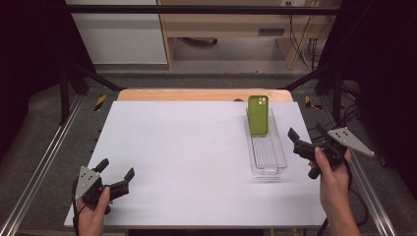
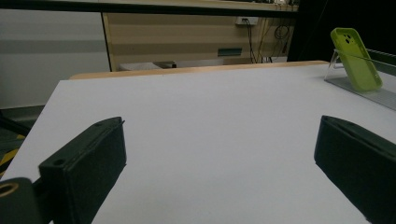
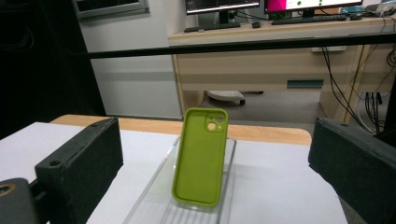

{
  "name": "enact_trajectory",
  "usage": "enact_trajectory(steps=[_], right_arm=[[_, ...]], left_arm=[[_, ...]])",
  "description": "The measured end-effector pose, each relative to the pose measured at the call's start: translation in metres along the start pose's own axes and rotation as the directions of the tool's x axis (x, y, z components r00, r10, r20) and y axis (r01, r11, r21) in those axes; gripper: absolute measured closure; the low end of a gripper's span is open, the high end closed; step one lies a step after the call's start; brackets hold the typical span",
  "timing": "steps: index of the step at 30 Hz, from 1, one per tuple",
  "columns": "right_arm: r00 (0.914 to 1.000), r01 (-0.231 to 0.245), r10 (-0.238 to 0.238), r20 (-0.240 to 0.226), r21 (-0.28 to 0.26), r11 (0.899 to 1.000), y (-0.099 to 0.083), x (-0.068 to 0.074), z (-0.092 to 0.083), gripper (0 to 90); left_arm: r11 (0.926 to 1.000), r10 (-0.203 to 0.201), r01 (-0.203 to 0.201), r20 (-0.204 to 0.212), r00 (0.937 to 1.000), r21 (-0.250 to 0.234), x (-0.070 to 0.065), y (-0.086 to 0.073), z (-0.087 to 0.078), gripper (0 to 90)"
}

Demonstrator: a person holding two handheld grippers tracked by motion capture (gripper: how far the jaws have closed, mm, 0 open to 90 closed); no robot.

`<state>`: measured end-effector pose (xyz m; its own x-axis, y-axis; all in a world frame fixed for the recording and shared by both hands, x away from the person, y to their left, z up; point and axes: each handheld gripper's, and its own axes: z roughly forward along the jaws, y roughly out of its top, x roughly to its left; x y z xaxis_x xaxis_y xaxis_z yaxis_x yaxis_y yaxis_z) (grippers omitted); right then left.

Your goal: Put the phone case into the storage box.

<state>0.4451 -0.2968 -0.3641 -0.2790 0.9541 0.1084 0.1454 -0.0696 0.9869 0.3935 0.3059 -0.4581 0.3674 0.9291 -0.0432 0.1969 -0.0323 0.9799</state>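
Basically a green phone case (image 1: 258,115) stands near-upright in a clear plastic tray (image 1: 268,156) on the right part of the white tabletop (image 1: 196,157), leaning back against the tray's far end, camera cutout at the top. From the right gripper view the case (image 3: 201,157) sits dead centre between the jaws, its lower edge resting on the tray's ribbed floor.

Right gripper (image 1: 307,138) hovers off the table's right edge, near the tray but not touching it, jaws spread wide, nothing held. Left gripper (image 1: 116,173) sits low at the near-left corner, well apart from the case, jaws also wide apart and empty.

Handling, judged: looks like an empty silicone or soft-plastic shell, so very light, flexible, grippy rather than slippery, not fragile. Hard squeezing would likely bow it. It is only propped, so a nudge could tip it flat into the tray. Tray is light and clear too, may slide if bumped.

Best hold: pinch across the two long side edges around mid-height, or pinch the top edge front-to-back, clear of the camera cutout. Lift straight up to clear the tray walls.
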Motion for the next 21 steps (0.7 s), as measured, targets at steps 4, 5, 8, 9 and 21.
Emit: enact_trajectory(steps=[4, 5, 8, 9, 21], right_arm=[[0.9999, -0.006, 0.006, 0.009, 0.008, 1.000, -0.009, -0.007, -0.005, 3.6], [0.9999, -0.009, 0.009, 0.010, 0.009, 1.000, -0.012, -0.008, -0.006, 3.5], [0.9997, -0.021, 0.021, 0.016, 0.013, 1.000, -0.019, -0.012, -0.009, 3.6], [0.9996, -0.024, 0.024, 0.016, 0.014, 1.000, -0.021, -0.013, -0.011, 3.6], [0.9996, -0.017, 0.017, -0.024, 0.011, 1.000, -0.040, -0.018, -0.024, 3.5]], left_arm=[[1.0000, -0.002, 0.002, -0.001, 1.0000, -0.001, -0.001, 0.000, 0.000, 1.8], [1.0000, -0.001, 0.001, 0.001, 1.0000, 0.000, -0.001, 0.000, 0.000, 1.8], [1.0000, -0.001, 0.001, 0.003, 1.0000, 0.000, -0.002, 0.000, 0.000, 1.8], [1.0000, 0.000, 0.000, 0.003, 1.0000, -0.001, -0.002, 0.000, 0.000, 1.8], [1.0000, 0.003, -0.003, 0.010, 0.9999, -0.002, -0.003, 0.000, 0.000, 1.8]])
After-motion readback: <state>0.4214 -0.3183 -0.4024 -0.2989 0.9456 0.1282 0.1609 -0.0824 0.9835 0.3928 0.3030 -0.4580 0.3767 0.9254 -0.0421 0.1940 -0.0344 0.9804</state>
